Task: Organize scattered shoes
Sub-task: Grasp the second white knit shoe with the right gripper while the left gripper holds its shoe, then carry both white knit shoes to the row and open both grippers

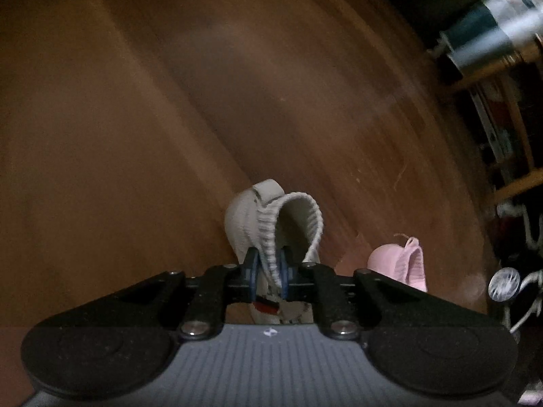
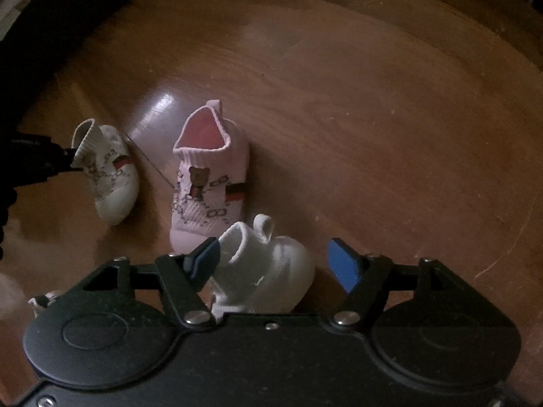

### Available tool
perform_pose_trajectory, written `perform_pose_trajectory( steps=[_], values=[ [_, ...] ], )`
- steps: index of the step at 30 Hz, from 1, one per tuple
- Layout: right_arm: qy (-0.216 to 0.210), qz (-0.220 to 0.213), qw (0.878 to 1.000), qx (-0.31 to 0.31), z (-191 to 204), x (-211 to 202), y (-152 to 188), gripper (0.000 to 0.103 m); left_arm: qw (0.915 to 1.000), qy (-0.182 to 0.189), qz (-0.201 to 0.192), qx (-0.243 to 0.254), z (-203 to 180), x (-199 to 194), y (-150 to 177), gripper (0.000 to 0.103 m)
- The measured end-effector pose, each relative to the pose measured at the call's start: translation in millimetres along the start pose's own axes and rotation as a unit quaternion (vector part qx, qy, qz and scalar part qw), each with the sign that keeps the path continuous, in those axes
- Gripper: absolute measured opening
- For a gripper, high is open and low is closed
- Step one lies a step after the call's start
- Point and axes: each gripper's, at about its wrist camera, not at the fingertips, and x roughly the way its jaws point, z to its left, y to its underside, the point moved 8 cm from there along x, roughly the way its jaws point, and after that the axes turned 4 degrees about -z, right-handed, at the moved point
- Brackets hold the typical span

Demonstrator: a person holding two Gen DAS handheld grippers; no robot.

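My left gripper (image 1: 268, 271) is shut on the ribbed collar of a cream bear-print shoe (image 1: 251, 224), pinched between its blue pads. The right wrist view shows that same cream shoe (image 2: 112, 179) at the left, its collar gripped by the left gripper (image 2: 73, 159). A pink bear-print shoe (image 2: 210, 176) stands upright on the wooden floor (image 2: 373, 118) in the middle; the left wrist view has it (image 1: 400, 264) at the lower right. My right gripper (image 2: 273, 261) is open around a plain white shoe (image 2: 271, 271). Its right pad stands apart from the shoe and its left pad is close beside the collar.
A wooden shelf (image 1: 502, 135) filled with items lines the right side of the left wrist view, with a round metal object and white cords (image 1: 505, 285) below it. Dark furniture (image 2: 51, 34) borders the floor at the upper left. A small pale item (image 2: 44, 300) lies at the lower left.
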Motion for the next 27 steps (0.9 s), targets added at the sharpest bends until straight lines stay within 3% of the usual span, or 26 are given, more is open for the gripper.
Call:
perform_pose_trajectory(
  steps=[5,7,10,14,19,27],
  values=[
    [0.009,0.022,1.0,-0.001,1.3,8.1,6.5,0.062,0.9976,-0.01,0.006,0.068,-13.1,16.6,-7.0,0.012],
    [0.009,0.02,1.0,0.005,0.4,9.7,9.4,0.059,0.9977,-0.009,0.004,0.067,-6.3,11.3,-7.9,0.008],
    [0.014,0.0,1.0,-0.012,-3.0,3.1,7.6,0.032,0.9988,0.029,-0.017,0.035,-1.8,-1.4,-4.2,0.005],
    [0.003,-0.019,1.0,-0.015,-12.4,-9.0,8.6,0.017,0.9974,0.065,-0.031,-0.007,2.0,-20.7,6.9,0.005],
    [-0.033,-0.037,0.999,-0.003,-10.7,-25.1,11.6,0.006,0.9925,0.102,-0.045,-0.051,-1.6,-48.2,26.2,0.005],
    [-0.098,-0.076,0.992,-0.005,5.6,-64.4,6.5,0.004,0.987,0.145,-0.043,-0.054,-27.5,-79.3,53.7,0.005]
  ],
)
